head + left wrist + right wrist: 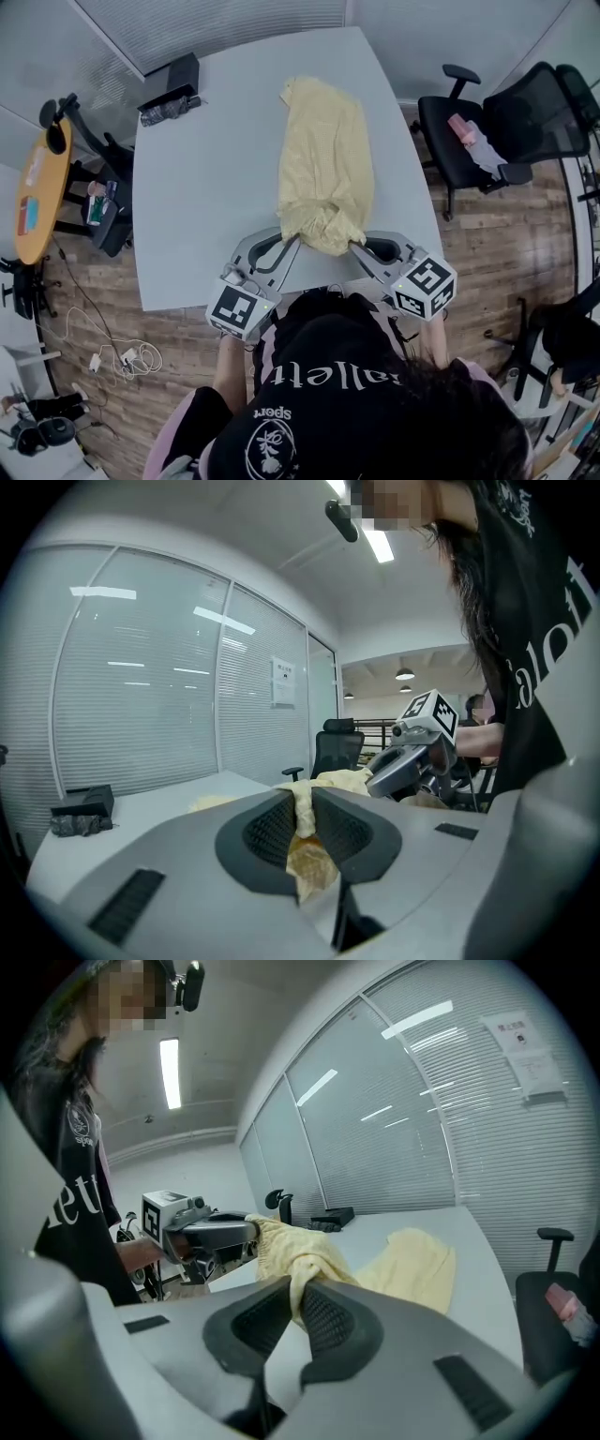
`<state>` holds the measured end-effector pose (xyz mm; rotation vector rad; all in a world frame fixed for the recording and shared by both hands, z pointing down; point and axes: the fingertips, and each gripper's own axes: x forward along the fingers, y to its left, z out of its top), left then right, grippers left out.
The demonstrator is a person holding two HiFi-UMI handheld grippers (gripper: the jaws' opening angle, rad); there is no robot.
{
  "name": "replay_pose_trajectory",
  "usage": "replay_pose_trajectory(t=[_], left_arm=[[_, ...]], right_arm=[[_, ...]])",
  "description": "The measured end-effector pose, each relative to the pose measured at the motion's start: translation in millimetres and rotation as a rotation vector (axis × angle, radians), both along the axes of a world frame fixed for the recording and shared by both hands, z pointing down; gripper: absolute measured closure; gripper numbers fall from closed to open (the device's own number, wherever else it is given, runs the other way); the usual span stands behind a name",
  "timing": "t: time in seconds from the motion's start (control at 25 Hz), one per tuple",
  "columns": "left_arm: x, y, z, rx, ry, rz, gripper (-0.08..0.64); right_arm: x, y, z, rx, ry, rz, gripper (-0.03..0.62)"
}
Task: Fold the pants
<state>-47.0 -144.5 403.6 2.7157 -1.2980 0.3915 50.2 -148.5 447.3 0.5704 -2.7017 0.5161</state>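
1. Two grippers, both clamped on cloth: the left gripper (289, 244) pinches one near corner of the yellow pants (323, 150), and the right gripper (357, 246) pinches the other.
2. Pants: lying lengthwise on the white table (202, 197), with the near end bunched and held off the surface at the person's edge.
3. Step, as judged: first fold, near end over to far end.
4. Handling advice: hold both corners level and apart to take out the sag. Carry them forward without dragging the far end, and match the edges before letting go.
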Motion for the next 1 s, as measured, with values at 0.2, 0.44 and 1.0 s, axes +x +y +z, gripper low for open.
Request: replay_pose_trajectory(t=[0.2,0.44,1.0], left_arm=[[8.1,-31.7,-1.0,0.021,-0.053,0.032,0.492],[5.5,-81.0,-6.8,0.062,-0.093,0.041,0.492],[-12.2,-251.3,17.5,0.097,-0.173,-0.005,0.492]], right_arm=[[5.9,-33.2,1.6,0.019,0.007,0.048,0.554],[3.5,-81.5,-3.0,0.081,0.026,0.066,0.554],[-23.6,-271.8,23.2,0.188,0.184,0.117,0.554]])
